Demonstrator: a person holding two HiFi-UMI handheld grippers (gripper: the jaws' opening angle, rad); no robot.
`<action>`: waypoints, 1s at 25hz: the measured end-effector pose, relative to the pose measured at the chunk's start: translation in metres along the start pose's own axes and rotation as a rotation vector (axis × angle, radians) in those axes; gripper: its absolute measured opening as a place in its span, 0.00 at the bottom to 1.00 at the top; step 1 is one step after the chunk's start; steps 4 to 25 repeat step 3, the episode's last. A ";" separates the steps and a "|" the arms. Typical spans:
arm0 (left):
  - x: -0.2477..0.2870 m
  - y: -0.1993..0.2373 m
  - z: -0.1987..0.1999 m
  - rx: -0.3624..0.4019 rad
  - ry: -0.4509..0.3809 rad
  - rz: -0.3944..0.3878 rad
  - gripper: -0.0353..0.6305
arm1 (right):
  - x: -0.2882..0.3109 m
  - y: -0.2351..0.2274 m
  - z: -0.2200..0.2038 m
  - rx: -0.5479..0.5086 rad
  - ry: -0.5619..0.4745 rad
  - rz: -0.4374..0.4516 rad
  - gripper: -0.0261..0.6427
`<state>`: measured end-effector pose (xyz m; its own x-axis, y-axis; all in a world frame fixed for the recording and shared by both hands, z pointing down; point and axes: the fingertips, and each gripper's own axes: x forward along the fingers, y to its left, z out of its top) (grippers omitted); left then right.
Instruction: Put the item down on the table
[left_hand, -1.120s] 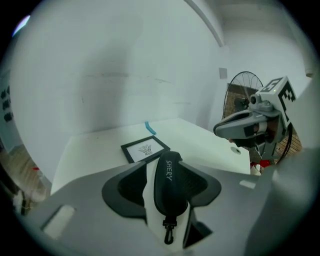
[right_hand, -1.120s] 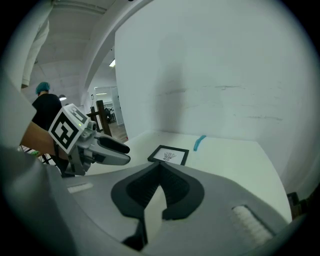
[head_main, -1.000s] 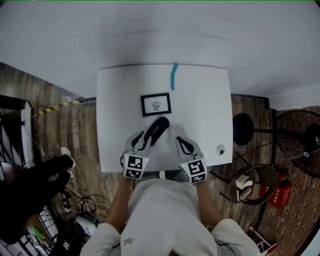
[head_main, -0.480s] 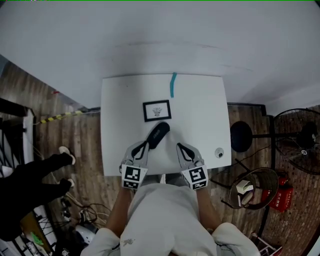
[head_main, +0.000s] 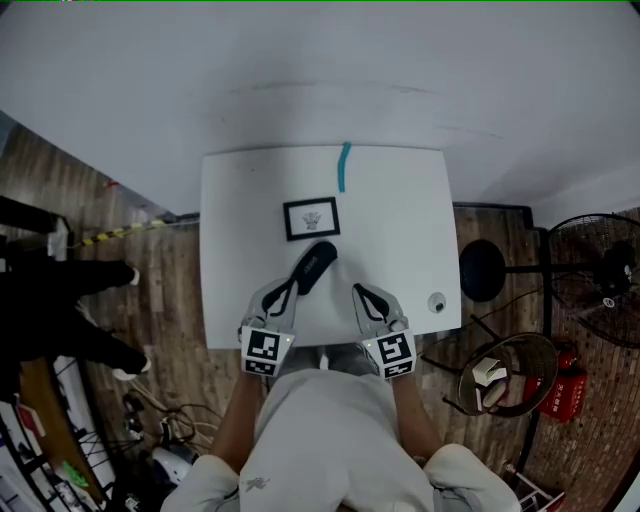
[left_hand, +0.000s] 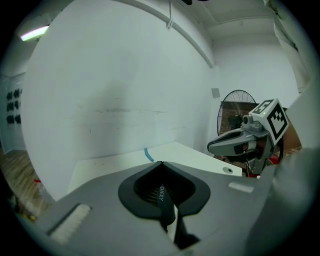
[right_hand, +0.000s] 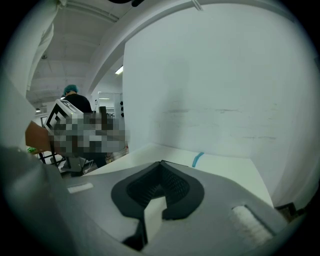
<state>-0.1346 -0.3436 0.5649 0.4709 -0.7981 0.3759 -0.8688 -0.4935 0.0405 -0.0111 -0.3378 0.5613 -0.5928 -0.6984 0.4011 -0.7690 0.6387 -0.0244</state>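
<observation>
A long black flat item (head_main: 313, 267), shaped like a shoe insole, lies slantwise over the white table (head_main: 400, 230), its far end just short of a small framed picture (head_main: 311, 218). My left gripper (head_main: 283, 293) is shut on its near end. In the left gripper view the jaws are closed on a thin black lettered edge of the item (left_hand: 164, 200). I cannot tell whether the item touches the table. My right gripper (head_main: 362, 295) hovers beside it to the right, shut and holding nothing; it also shows at the right of the left gripper view (left_hand: 235, 142).
A teal strip (head_main: 344, 166) lies at the table's far edge and a small round object (head_main: 436, 302) near its right front corner. A black stool (head_main: 480, 270) and a fan (head_main: 600, 280) stand to the right. A dark-clothed person (head_main: 50, 310) is on the left.
Both grippers and the black item keep nearly the same place over the table. The camera view has shifted a little. The dark-clothed person at the left has moved.
</observation>
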 end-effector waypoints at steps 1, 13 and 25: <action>0.002 -0.001 0.001 0.001 -0.001 0.000 0.08 | 0.000 -0.002 0.001 0.000 -0.001 0.001 0.04; 0.006 -0.002 0.004 0.002 -0.004 -0.001 0.08 | 0.002 -0.007 0.002 0.000 -0.001 0.003 0.04; 0.006 -0.002 0.004 0.002 -0.004 -0.001 0.08 | 0.002 -0.007 0.002 0.000 -0.001 0.003 0.04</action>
